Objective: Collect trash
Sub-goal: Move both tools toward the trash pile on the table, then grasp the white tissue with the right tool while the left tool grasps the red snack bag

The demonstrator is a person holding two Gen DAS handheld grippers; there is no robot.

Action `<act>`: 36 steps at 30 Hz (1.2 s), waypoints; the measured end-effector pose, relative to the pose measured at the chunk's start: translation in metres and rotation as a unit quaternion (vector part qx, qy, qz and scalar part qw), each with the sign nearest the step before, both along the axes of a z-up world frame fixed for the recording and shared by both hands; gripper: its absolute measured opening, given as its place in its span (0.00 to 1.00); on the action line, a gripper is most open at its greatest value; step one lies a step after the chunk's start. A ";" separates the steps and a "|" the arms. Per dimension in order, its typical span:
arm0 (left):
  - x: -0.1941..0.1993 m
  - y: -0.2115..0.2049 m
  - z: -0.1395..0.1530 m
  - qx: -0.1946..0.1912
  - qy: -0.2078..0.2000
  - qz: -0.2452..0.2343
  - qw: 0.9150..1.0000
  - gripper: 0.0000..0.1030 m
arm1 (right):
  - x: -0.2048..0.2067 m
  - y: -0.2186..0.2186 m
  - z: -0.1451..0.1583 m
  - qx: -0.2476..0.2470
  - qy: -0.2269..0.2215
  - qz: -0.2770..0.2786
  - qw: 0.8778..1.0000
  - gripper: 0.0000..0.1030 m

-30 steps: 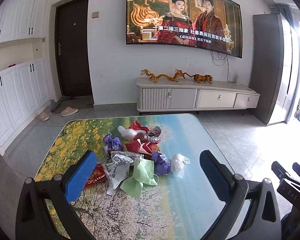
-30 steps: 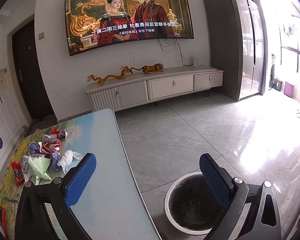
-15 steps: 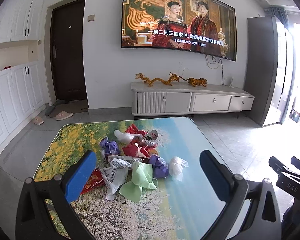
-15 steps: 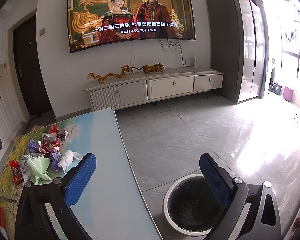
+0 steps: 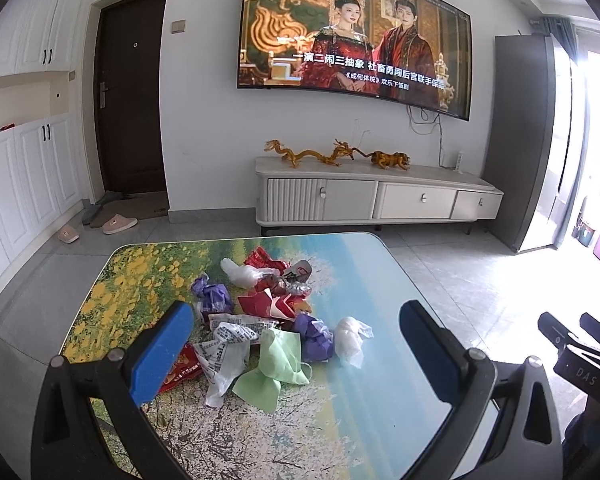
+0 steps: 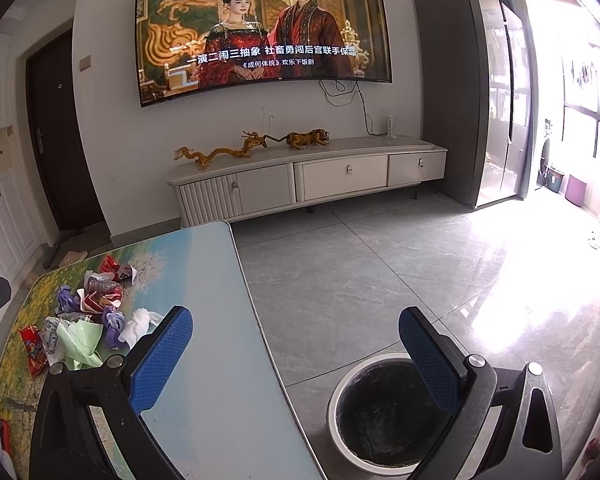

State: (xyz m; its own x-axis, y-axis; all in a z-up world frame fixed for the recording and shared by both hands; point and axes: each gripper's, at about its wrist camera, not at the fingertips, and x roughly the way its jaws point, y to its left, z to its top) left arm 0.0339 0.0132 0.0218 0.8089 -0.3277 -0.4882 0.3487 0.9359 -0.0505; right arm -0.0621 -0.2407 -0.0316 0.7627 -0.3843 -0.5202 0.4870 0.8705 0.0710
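A: What's biggest here?
B: The table, landscape-printed; its right half is bare to the edge. The white-rimmed bin stands on open floor just right of it.
A: And the trash?
B: A trash pile left of centre, running near to far. A printed white wrapper carries text too small to read.
A: Claws?
B: Left gripper and right gripper both gape wide, empty
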 end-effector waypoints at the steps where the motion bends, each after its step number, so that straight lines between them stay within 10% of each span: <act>1: 0.001 0.000 0.001 -0.001 0.001 -0.002 1.000 1.00 | 0.001 0.001 0.000 0.000 0.000 0.000 1.000 1.00; 14: 0.024 0.012 0.007 0.013 -0.002 0.017 1.000 1.00 | 0.026 0.013 0.011 0.008 -0.014 0.053 0.998 1.00; 26: 0.071 0.076 0.053 -0.002 -0.006 0.059 0.998 1.00 | 0.080 0.041 0.011 0.055 0.007 0.182 0.982 0.85; 36: 0.106 0.104 0.017 0.019 0.062 0.083 0.994 0.92 | 0.132 0.055 -0.032 0.119 0.066 0.248 0.959 0.60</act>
